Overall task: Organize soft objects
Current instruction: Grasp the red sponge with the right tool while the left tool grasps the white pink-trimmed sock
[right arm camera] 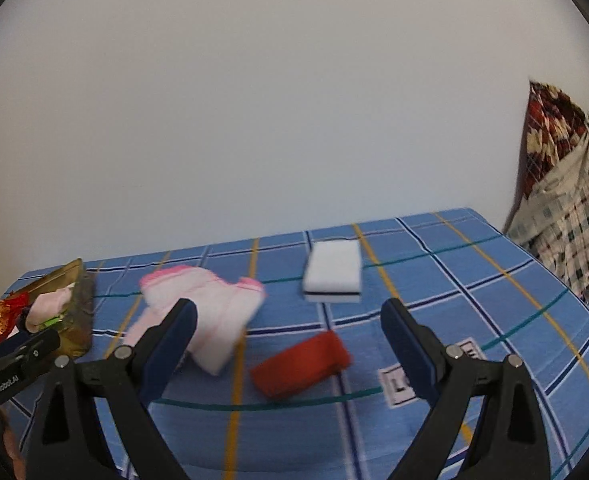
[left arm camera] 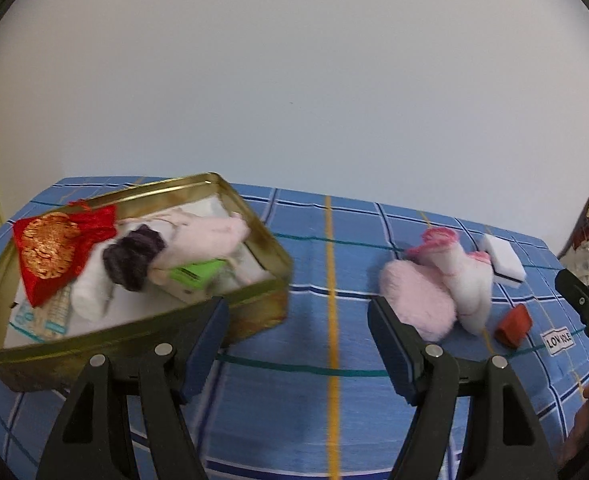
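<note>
Pink socks (right arm camera: 210, 312) blurred, partly behind right gripper (right arm camera: 288, 332)

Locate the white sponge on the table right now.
The white sponge lies on the blue checked cloth toward the far edge, beyond the red roll and right of the pink-trimmed socks.

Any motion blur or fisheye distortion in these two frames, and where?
Left wrist view: gold tin smeared along its near rim, table edge bowed by the fisheye. Right wrist view: red cloth roll and pink-trimmed socks soft with blur; white sponge sharper; dark vignette in both views' corners.
</note>
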Demonstrator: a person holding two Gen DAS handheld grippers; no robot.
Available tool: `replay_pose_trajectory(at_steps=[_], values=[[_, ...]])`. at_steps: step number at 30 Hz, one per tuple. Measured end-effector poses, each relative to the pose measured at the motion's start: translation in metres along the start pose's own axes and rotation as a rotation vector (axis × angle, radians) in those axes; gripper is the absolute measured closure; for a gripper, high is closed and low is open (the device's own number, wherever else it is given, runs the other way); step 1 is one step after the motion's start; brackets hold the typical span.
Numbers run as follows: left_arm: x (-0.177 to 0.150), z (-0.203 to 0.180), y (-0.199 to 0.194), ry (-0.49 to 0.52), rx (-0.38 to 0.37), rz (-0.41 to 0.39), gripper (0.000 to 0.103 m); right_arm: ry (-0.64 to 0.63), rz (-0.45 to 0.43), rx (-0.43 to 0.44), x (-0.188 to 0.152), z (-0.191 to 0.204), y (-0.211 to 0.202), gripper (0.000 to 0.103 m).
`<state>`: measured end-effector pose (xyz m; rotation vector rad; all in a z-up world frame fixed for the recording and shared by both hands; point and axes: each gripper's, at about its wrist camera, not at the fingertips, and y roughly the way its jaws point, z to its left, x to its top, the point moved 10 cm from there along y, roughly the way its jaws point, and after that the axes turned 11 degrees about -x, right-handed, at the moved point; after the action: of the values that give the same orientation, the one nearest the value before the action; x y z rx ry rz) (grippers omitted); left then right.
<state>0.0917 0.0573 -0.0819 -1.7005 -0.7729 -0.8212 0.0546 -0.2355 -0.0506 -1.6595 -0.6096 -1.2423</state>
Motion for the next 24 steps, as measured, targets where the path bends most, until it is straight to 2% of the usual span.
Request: replay_pose_trajectory(at_steps=[5,9,12,16,19,24], values=[[-0.008,-0.026,0.015,0.006,-0.032,0.039,0.029,0.034,0.074,0.002,-0.005,-0.029,0.017,0.008],[-0.011,-0.046,0.027,0.011,-0.062,0.063,0.029,0.029,0.145,0.039,-0.013,-0.035,0.028,0.008],[-0.014,-0.062,0.037,0.015,-0.086,0.090,0.029,-0.015,0.183,0.086,-0.019,-0.022,0.031,0.008],[-0.016,-0.072,0.044,0.023,-0.102,0.113,0.029,-0.147,0.230,0.130,-0.031,0.007,0.034,0.008],[-0.016,-0.068,0.045,-0.003,-0.110,0.110,0.029,-0.221,0.280,0.136,-0.042,0.020,0.041,0.008],[-0.018,-0.058,0.051,-0.047,-0.109,0.138,0.029,-0.271,0.376,0.167,-0.059,0.031,0.055,0.008]])
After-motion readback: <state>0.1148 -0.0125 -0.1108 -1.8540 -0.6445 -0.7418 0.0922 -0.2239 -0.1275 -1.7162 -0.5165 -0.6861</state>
